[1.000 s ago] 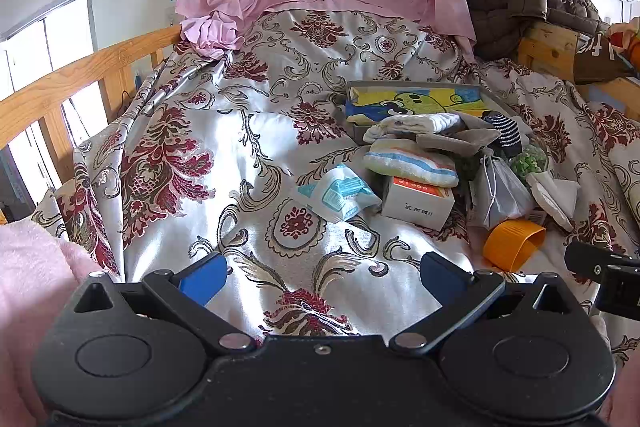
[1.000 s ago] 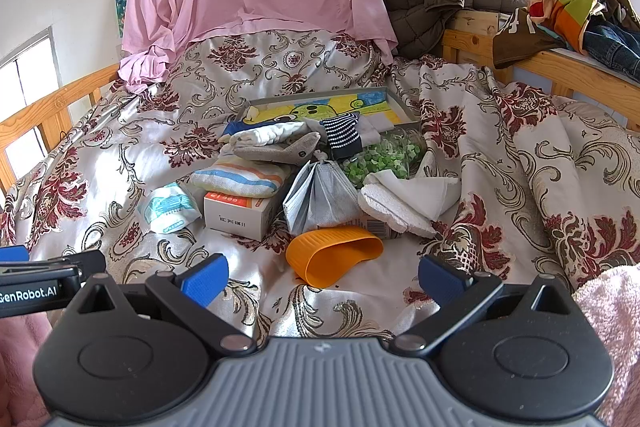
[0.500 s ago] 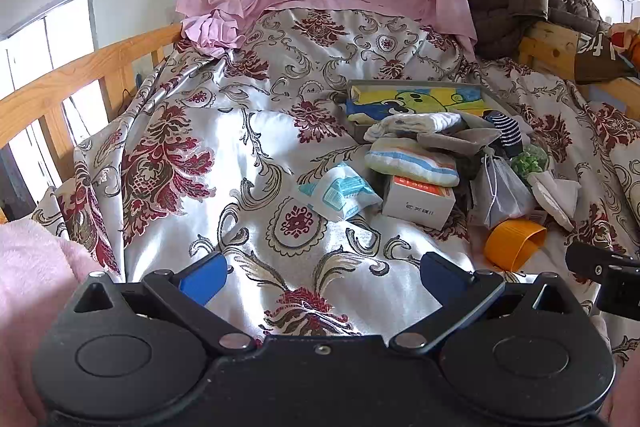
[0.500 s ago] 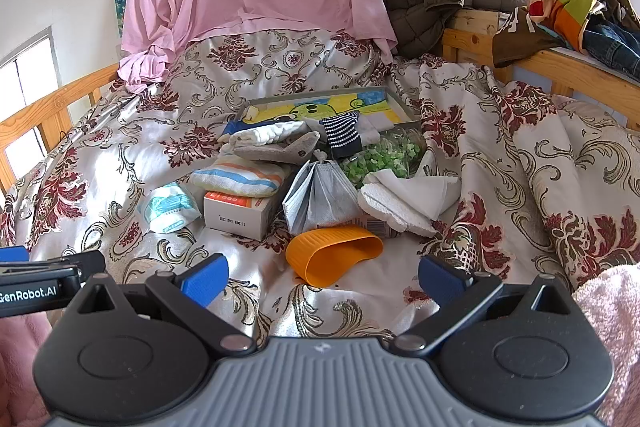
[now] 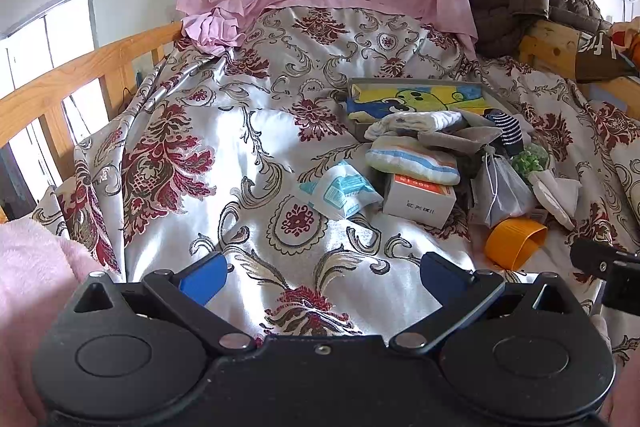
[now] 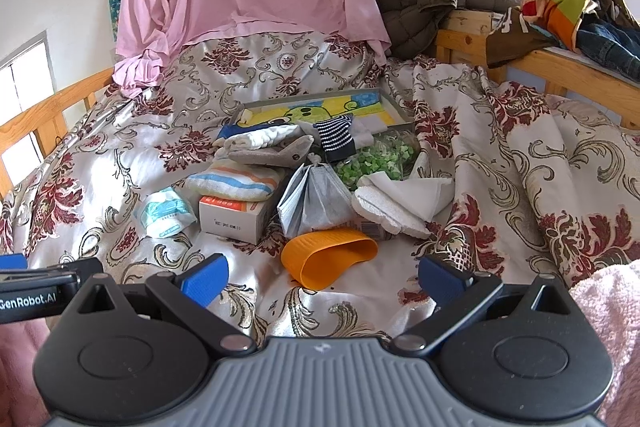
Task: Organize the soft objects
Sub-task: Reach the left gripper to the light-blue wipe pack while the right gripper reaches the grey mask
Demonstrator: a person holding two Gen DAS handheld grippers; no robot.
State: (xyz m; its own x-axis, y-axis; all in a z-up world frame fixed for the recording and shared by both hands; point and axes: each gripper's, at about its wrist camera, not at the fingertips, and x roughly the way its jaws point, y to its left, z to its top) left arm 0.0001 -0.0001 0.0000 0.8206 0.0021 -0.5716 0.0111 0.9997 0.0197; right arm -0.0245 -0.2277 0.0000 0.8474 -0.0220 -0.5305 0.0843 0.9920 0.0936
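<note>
Both grippers are spread wide and hold nothing: the left gripper [image 5: 322,277] hangs over bare bedspread [image 5: 248,147], the right gripper [image 6: 322,277] just short of the orange cup [image 6: 328,257]. The soft things lie beyond in a heap, striped towel [image 6: 234,181] on a box [image 6: 234,217], white cloth [image 6: 394,201] to its right. Nothing looks sorted yet; next comes a reach forward to pinch one cloth.

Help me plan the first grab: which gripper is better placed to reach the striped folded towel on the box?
Probably the right gripper: open, and the striped folded towel lies nearly straight ahead. From the open left gripper it sits off right.
</note>
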